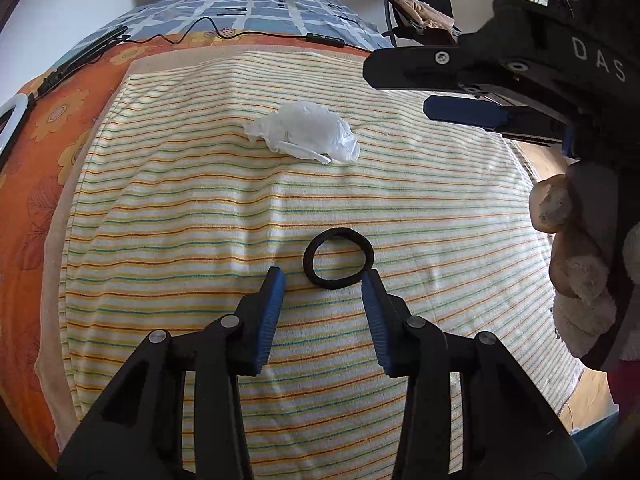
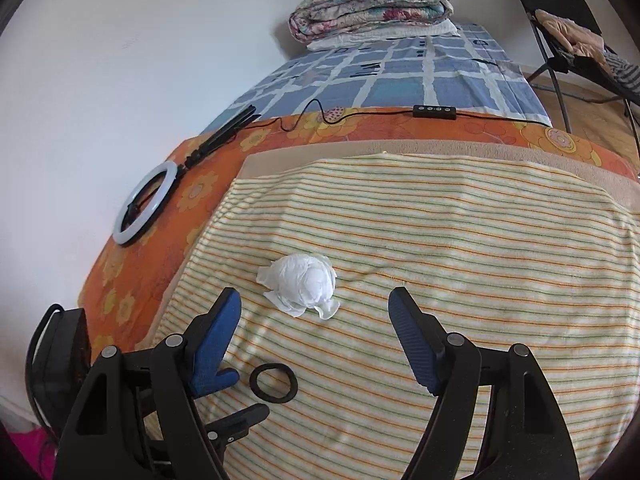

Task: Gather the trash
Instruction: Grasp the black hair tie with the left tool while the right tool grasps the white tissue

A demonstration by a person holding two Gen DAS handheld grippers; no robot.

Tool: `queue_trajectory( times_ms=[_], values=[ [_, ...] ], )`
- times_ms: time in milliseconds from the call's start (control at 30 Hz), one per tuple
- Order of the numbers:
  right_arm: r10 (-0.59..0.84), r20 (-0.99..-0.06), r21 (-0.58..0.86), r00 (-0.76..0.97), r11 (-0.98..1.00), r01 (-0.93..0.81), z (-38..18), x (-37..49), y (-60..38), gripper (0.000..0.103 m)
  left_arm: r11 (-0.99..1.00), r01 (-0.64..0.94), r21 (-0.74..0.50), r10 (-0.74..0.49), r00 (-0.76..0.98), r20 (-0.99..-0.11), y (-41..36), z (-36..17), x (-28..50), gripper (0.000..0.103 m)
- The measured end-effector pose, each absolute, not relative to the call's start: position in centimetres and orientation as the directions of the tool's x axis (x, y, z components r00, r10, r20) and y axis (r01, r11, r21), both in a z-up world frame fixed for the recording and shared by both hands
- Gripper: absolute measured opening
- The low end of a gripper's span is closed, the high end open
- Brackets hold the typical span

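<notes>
A crumpled white tissue (image 1: 308,130) (image 2: 304,284) lies on a striped towel (image 1: 180,200) (image 2: 460,240) spread over the bed. Nearer me, a black hair-tie ring (image 1: 340,234) (image 2: 294,388) lies flat on the towel. My left gripper (image 1: 323,275) (image 2: 251,393) is open, low over the towel, and its tips reach the ring's near edge without pinching it. My right gripper (image 2: 314,296) (image 1: 400,88) is open wide, with the tissue just ahead between its fingertips, not touched. A gloved hand (image 1: 580,260) holds the right gripper.
On the orange floral sheet at the left lie a ring light (image 2: 140,208) with its stand, and a cable with a remote (image 2: 434,113). A folded quilt (image 2: 372,0) sits at the bed's far end. A black chair (image 2: 560,20) stands to the right, past the bed's edge.
</notes>
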State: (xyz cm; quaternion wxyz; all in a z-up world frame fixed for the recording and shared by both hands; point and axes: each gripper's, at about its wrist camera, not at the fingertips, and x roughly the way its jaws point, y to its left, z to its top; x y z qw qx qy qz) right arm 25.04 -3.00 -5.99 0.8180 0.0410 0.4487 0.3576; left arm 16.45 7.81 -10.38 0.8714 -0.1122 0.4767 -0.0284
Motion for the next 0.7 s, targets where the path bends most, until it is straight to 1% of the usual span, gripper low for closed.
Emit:
queue_trajectory(
  times_ms=[33, 100, 167, 200, 233, 267, 300, 467, 667, 700],
  values=[
    [0.624, -0.705, 0.395, 0.338, 0.74, -0.544, -6.3, 25.4, -2.6, 0.076, 0.974, -0.055, -0.221, -0.156, 0.549, -0.821, 7.8, -10.4, 16.5, 0.036],
    [0.629, -0.705, 0.407, 0.328, 0.738, -0.538, -6.9, 26.0, -1.8, 0.076, 0.975, -0.046, -0.215, -0.153, 0.562, -0.813, 7.8, -10.4, 16.6, 0.034],
    [0.625, -0.709, 0.407, 0.325, 0.74, -0.536, -7.4, 26.4, -1.1, 0.076, 0.978, -0.045, -0.206, -0.144, 0.571, -0.808, 7.8, -10.4, 16.6, 0.025],
    [0.624, -0.711, 0.406, 0.324, 0.741, -0.535, -7.6, 26.5, -0.8, 0.076, 0.978, -0.045, -0.206, -0.143, 0.576, -0.805, 7.8, -10.4, 16.7, 0.024],
    [0.621, -0.714, 0.406, 0.322, 0.743, -0.533, -7.9, 26.7, -0.5, 0.076, 0.979, -0.044, -0.201, -0.139, 0.581, -0.802, 7.8, -10.5, 16.6, 0.02],
    [0.62, -0.716, 0.407, 0.32, 0.744, -0.53, -8.1, 26.8, -0.3, 0.076, 0.982, -0.044, -0.184, -0.124, 0.584, -0.802, 7.7, -10.6, 16.6, 0.009],
    [0.619, -0.718, 0.409, 0.318, 0.745, -0.527, -8.3, 27.1, 0.0, 0.076, 0.985, -0.042, -0.165, -0.109, 0.586, -0.803, 7.5, -10.6, 16.5, 0.006],
    [0.614, -0.729, 0.417, 0.303, 0.75, -0.514, -9.5, 27.9, 0.7, 0.076, 0.989, -0.032, -0.144, -0.096, 0.601, -0.794, 7.4, -10.6, 16.2, 0.004],
    [0.603, -0.746, 0.406, 0.282, 0.747, -0.526, -10.3, 27.8, 1.5, 0.075, 0.988, -0.042, -0.146, -0.092, 0.6, -0.795, 7.6, -10.2, 15.6, 0.003],
    [0.606, -0.746, 0.407, 0.277, 0.744, -0.53, -10.4, 27.7, 1.6, 0.07, 0.988, -0.045, -0.146, -0.09, 0.599, -0.796, 7.7, -10.2, 15.5, 0.003]
  ],
)
